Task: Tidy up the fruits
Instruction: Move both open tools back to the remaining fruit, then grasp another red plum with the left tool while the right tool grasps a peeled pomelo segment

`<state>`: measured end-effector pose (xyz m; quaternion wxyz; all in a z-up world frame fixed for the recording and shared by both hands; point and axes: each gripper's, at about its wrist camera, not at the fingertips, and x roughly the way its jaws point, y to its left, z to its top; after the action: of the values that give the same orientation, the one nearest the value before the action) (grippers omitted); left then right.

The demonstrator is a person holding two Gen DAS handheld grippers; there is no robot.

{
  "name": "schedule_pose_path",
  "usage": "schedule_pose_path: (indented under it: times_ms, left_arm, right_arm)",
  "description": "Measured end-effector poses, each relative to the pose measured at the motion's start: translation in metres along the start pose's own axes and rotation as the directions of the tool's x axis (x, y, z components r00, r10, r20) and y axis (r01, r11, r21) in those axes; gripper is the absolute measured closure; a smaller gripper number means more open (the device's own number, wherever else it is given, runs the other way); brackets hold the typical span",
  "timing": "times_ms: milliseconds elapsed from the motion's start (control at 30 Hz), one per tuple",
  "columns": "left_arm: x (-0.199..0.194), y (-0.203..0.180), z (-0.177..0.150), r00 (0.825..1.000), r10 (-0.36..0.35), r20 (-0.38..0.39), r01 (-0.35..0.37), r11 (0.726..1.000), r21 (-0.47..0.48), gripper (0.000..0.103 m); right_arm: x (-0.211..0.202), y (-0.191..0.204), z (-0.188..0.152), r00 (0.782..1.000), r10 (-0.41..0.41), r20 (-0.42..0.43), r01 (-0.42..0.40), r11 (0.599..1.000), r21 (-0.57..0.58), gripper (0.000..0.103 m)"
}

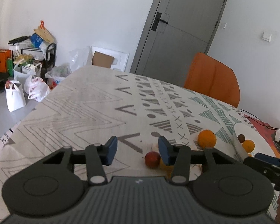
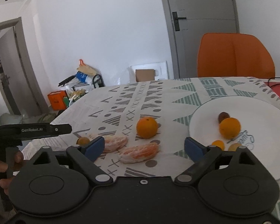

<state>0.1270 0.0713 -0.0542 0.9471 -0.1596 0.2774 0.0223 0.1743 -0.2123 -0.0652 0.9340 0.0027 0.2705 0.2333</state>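
Note:
My left gripper [image 1: 138, 149] hangs open over the patterned tablecloth with only cloth between its blue pads. A small red fruit [image 1: 152, 159] lies just inside its right finger, with a yellow fruit [image 1: 162, 165] partly hidden behind that finger. My right gripper [image 2: 144, 147] stands wide open above two peeled orange pieces [image 2: 140, 153], not touching them. A whole orange [image 2: 147, 127] sits farther back on the cloth. The white plate [image 2: 233, 102] on the right holds an orange [image 2: 230, 127], a brown fruit [image 2: 223, 116] and two small yellow fruits [image 2: 218, 144].
An orange chair [image 2: 235, 54] stands behind the table, and a grey door [image 1: 183, 28] is behind it. Bags and boxes [image 1: 28, 71] crowd the floor at the far left. A red mat and a black cable [image 1: 261, 123] lie at the table's right edge. A small yellow-brown fruit [image 2: 83, 141] sits beside my right gripper's left finger.

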Motion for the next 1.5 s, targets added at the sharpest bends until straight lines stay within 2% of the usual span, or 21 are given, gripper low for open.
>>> schedule_pose_path:
  times_ms: [133, 633, 733, 800, 900, 1367, 1400, 1433, 1500]
  left_arm:
    - [0.005, 0.002, -0.004, 1.000, -0.003, -0.014, 0.003, 1.000, -0.004, 0.069]
    - [0.019, 0.001, -0.012, 0.994, -0.090, -0.054, 0.089, 0.996, -0.027, 0.070]
    - [0.025, 0.002, -0.015, 0.992, -0.101, -0.072, 0.099, 0.995, -0.032, 0.070]
    - [0.025, 0.001, -0.016, 0.993, -0.101, -0.066, 0.099, 0.995, -0.022, 0.070]
    - [0.027, 0.003, -0.014, 0.993, -0.094, -0.068, 0.093, 0.995, -0.029, 0.082]
    - [0.016, 0.016, -0.007, 0.997, -0.056, -0.049, 0.054, 0.998, -0.041, 0.082]
    - [0.015, 0.016, -0.007, 0.997, -0.054, -0.048, 0.052, 0.998, -0.041, 0.082]
    - [0.015, 0.016, -0.007, 0.998, -0.052, -0.047, 0.051, 0.998, -0.040, 0.082]
    - [0.013, 0.015, -0.007, 0.997, -0.055, -0.044, 0.053, 0.998, -0.043, 0.082]
  right_arm:
    - [0.007, 0.003, 0.001, 1.000, 0.001, -0.017, -0.001, 1.000, -0.016, 0.019]
    - [0.031, 0.015, -0.004, 0.997, 0.013, -0.079, -0.016, 0.999, -0.045, 0.020]
    - [0.037, 0.019, -0.004, 0.995, 0.009, -0.094, -0.015, 0.998, -0.066, 0.024]
    - [0.042, 0.020, -0.004, 0.995, 0.002, -0.103, -0.010, 0.997, -0.073, 0.025]
    - [0.046, 0.021, -0.004, 0.993, -0.005, -0.115, -0.004, 0.997, -0.074, 0.026]
    - [0.066, 0.028, -0.010, 0.988, -0.068, -0.136, 0.048, 0.988, -0.146, 0.026]
    - [0.066, 0.029, -0.011, 0.988, -0.080, -0.132, 0.059, 0.986, -0.156, 0.028]
    - [0.066, 0.030, -0.010, 0.987, -0.099, -0.124, 0.078, 0.983, -0.166, 0.037]
    - [0.064, 0.029, -0.009, 0.987, -0.100, -0.128, 0.078, 0.983, -0.165, 0.040]
